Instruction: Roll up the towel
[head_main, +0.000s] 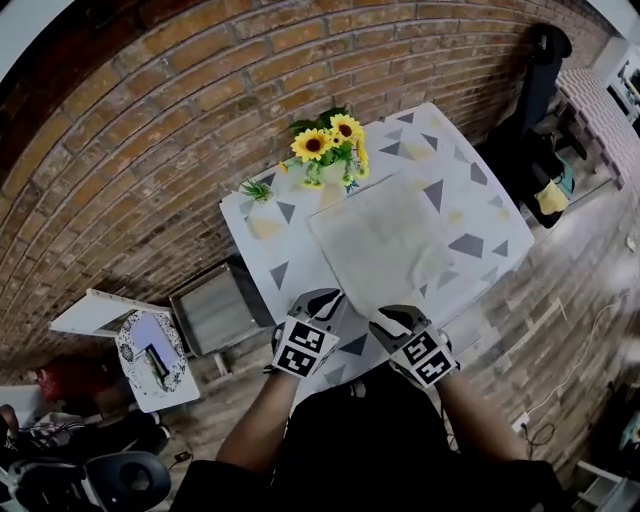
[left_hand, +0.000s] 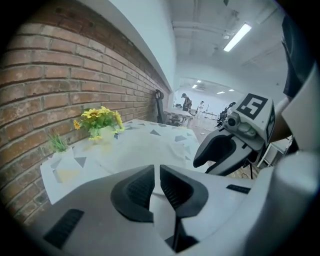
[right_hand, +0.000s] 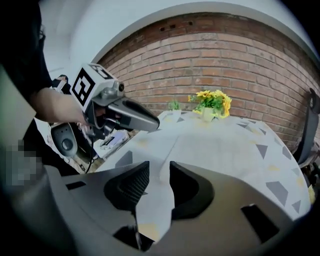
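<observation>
Head view: the pale grey square cloth towel (head_main: 385, 245) lies flat on the white bench with grey and yellow triangles (head_main: 300, 255). Its near edge runs crosswise just ahead of both tongs. My left tongs (head_main: 322, 300) and right tongs (head_main: 395, 318) sit side by side at that edge, about equally near. The towel extends away from me toward the yellow sunflowers in a vase (head_main: 330, 150). I judge the roll must start at this near edge.

Left gripper view: the left tongs are closed together and hold nothing. The towel lies ahead and below.

Right gripper view: the right tongs stand partly apart and empty. One border of the towel shows through the gap, with the cloth spreading ahead and to the right. Contact with the cloth cannot be confirmed.
</observation>
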